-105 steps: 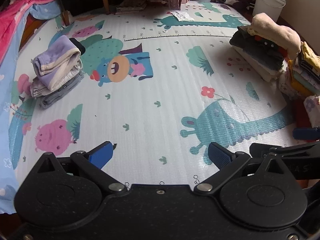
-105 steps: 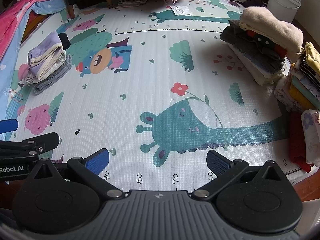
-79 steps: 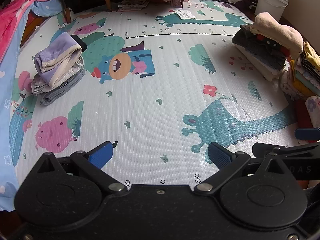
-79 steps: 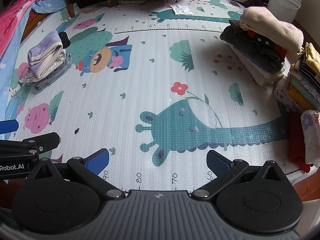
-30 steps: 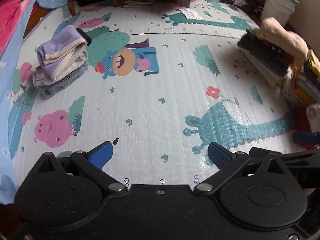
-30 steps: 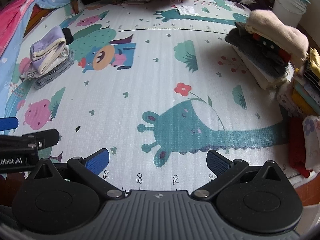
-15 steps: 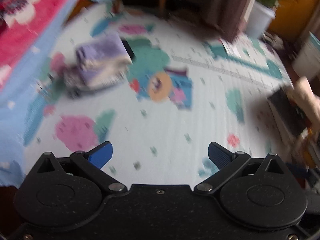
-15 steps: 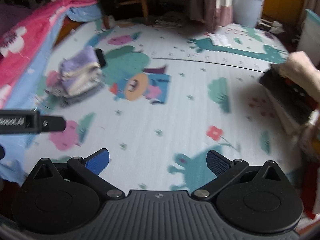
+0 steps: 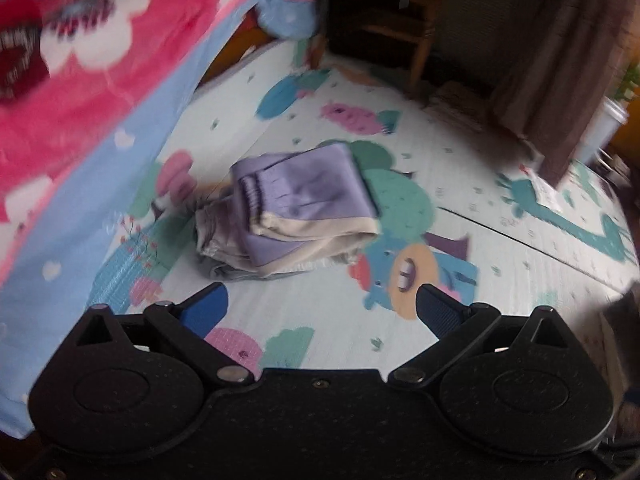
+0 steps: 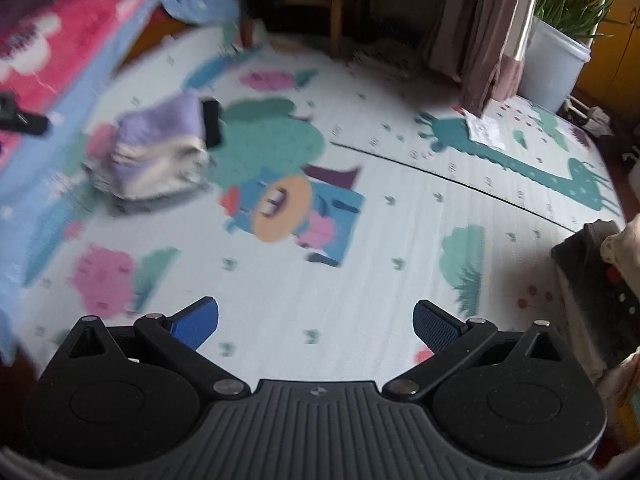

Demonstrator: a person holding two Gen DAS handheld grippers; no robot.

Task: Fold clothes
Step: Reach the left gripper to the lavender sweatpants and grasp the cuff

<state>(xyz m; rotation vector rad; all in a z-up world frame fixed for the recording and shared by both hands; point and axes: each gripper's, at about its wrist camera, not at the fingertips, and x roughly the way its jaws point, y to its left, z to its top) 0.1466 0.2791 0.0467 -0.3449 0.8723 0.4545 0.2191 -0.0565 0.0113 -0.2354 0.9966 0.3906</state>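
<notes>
At far left, a pink and blue blanket (image 9: 92, 92) hangs down beside the patterned play mat (image 9: 328, 292). On the mat near the blanket lies a stack of folded clothes (image 9: 296, 216), lavender piece on top, cream and grey layers beneath. The left gripper (image 9: 320, 312) hovers just short of this stack, jaws spread wide and holding nothing. The right gripper (image 10: 316, 320) is over bare mat, well apart from the stack (image 10: 156, 152), jaws likewise spread and empty. A brown curtain (image 10: 480, 40) and a white planter (image 10: 556, 60) stand beyond. At far right, a dark garment pile (image 10: 596, 280) sits on the mat edge.
</notes>
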